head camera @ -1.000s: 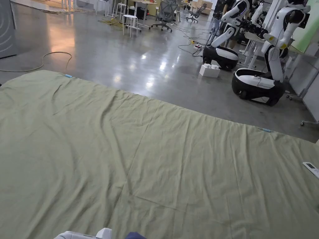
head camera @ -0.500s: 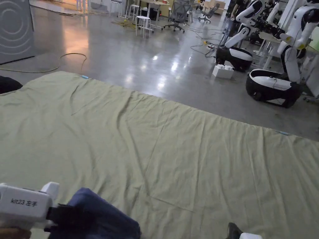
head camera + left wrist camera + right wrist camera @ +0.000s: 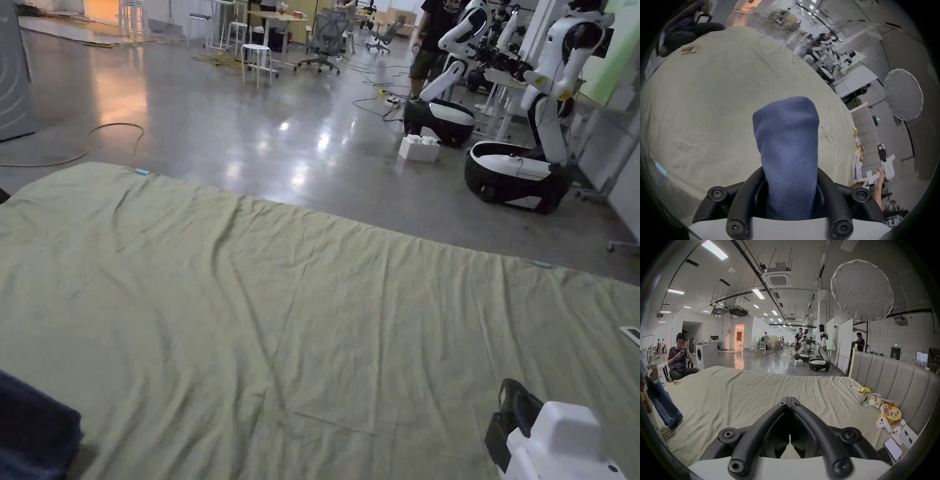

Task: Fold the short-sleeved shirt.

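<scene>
Since half a second ago the shirt (image 3: 34,425) has slid from bottom centre to the bottom-left corner of the head view; the right gripper (image 3: 789,400) now shows at bottom right. The left gripper (image 3: 791,186) is clamped on the bunched navy shirt, hanging over the bed sheet (image 3: 300,300). Right jaws are closed on nothing. Step, likely: bringing the shirt to the sheet. Next: spread it flat.

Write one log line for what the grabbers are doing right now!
left gripper: shut on navy shirt, lifted over green bedsheet | right gripper: shut, empty | fold: not started
</scene>
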{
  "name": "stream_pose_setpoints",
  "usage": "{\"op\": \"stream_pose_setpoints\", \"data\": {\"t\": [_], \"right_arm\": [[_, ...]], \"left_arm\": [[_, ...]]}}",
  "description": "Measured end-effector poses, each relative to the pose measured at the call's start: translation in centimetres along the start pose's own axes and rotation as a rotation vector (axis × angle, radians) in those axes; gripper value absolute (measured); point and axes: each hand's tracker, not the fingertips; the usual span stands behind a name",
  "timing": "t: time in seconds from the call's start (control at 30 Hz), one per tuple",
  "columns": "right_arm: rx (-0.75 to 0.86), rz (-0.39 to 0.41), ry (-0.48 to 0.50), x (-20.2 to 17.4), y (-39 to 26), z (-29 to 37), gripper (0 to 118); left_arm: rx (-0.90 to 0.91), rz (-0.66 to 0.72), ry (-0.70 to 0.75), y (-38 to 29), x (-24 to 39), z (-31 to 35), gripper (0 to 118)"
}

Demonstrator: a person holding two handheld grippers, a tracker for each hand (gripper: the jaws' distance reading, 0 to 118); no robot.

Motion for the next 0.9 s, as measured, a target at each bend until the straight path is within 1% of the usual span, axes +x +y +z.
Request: {"op": "stream_pose_setpoints", "data": {"t": [0.07,0.13,0.17,0.23,0.33,0.4,0.43,0.47,0.5,0.53,0.6,0.73,0.83,0.9], "right_arm": [[0.006,0.009,-0.005,0.1,0.0,0.1,1],[0.005,0.017,-0.004,0.1,-0.1,0.1,1],[-0.003,0.014,-0.003,0.1,-0.3,0.1,1],[-0.016,0.008,-0.001,0.0,-0.7,0.1,1],[-0.031,0.004,0.006,-0.2,-1.3,0.1,1],[-0.041,-0.001,0.015,-0.5,-1.5,0.0,1],[-0.045,-0.003,0.022,-0.6,-1.6,0.0,1],[-0.049,-0.004,0.027,-0.7,-1.6,0.0,1],[-0.050,-0.006,0.032,-0.8,-1.6,0.1,1],[-0.047,-0.004,0.038,-0.9,-1.7,0.1,1],[-0.047,-0.002,0.044,-1.1,-1.7,0.2,1],[-0.040,-0.008,0.058,-1.2,-1.7,0.2,1],[-0.041,-0.018,0.066,-1.2,-1.7,0.2,1],[-0.041,-0.024,0.068,-1.1,-1.7,0.2,1]], "left_arm": [[0.000,0.014,0.056,0.4,-1.3,0.4,22],[-0.004,0.040,0.090,-1.5,1.2,0.0,23],[0.004,0.044,0.123,-1.6,1.3,-0.1,23],[0.010,0.046,0.140,-1.8,1.7,-0.5,23],[-0.009,0.035,0.227,-2.2,2.7,-1.6,25],[0.013,0.006,0.303,-1.7,2.8,-1.7,34],[0.031,-0.006,0.342,-1.9,3.2,-1.8,40],[0.061,-0.013,0.381,-2.0,3.5,-1.9,52],[0.075,-0.014,0.420,-1.1,2.5,-1.9,59],[0.084,-0.014,0.449,0.3,1.0,-1.9,60],[0.115,-0.023,0.523,0.3,1.1,-1.6,60],[0.185,-0.109,0.693,0.8,0.5,-1.3,60],[0.275,-0.155,0.761,0.2,1.8,-1.3,60],[0.375,-0.203,0.760,-0.4,3.1,-1.4,60]]}}
